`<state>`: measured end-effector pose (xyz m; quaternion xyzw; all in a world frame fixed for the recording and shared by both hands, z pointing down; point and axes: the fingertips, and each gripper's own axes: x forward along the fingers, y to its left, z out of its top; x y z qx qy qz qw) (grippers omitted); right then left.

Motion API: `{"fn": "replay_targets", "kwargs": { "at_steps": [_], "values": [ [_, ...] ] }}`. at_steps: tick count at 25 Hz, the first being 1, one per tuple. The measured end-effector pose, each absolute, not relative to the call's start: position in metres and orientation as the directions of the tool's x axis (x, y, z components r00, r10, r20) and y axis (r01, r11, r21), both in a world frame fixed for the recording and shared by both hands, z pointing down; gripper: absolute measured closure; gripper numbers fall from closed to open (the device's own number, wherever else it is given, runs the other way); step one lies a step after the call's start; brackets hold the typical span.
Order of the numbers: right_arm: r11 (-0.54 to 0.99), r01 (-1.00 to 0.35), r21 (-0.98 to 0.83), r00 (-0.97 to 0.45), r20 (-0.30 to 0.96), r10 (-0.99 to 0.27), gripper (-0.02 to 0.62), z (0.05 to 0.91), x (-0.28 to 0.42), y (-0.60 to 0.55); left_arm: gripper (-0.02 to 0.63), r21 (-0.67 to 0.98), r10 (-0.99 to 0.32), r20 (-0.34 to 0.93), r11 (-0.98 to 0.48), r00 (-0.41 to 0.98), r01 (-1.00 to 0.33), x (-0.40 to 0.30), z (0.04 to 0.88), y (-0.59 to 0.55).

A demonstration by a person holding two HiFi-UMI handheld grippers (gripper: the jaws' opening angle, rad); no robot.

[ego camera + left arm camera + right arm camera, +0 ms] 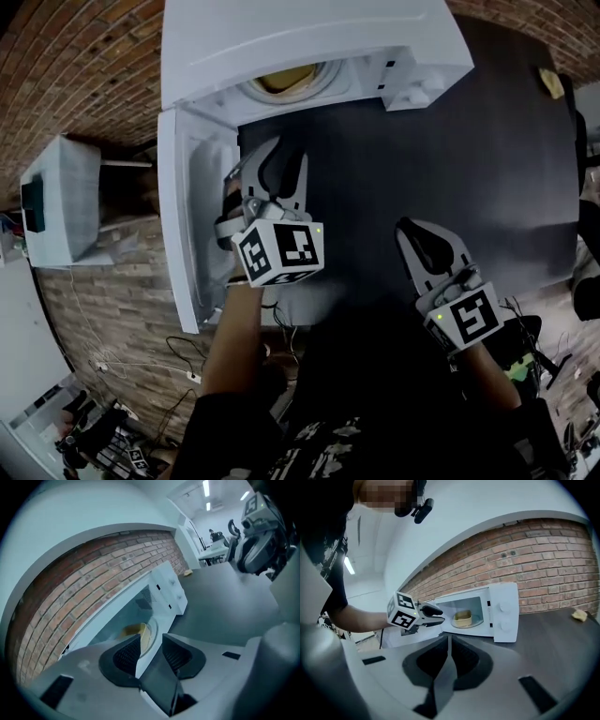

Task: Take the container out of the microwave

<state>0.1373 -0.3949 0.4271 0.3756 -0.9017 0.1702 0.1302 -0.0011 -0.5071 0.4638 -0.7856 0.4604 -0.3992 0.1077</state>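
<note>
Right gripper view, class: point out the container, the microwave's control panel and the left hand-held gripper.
container [463,617]: right gripper view, its front wall.
control panel [504,616]: right gripper view, between its two knobs.
left hand-held gripper [442,616]: right gripper view, midway between its fingertips.

Container [463,617] inside microwave [505,613] on table [565,641]; door [183,225] swung open at left.

Left claw [281,161] parted, right claw [410,232] closed.
</note>
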Motion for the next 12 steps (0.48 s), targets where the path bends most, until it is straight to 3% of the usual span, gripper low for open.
{"fn": "replay_targets", "kwargs": {
  "at_steps": [7,12],
  "values": [
    [0.639,-0.742,-0.202,-0.66,0.386,-0.644,0.531,0.427,0.153,-0.4,0.463,-0.702,-0.821,0.557,-0.547,0.126,-0.457,-0.011,0.495,-0.572],
    [0.619,-0.758,-0.204,-0.64,0.415,-0.647,0.531,0.436,0.162,-0.403,0.457,-0.732,-0.812,0.58,-0.558,0.072,-0.392,-0.013,0.518,-0.608]
  ]
}}
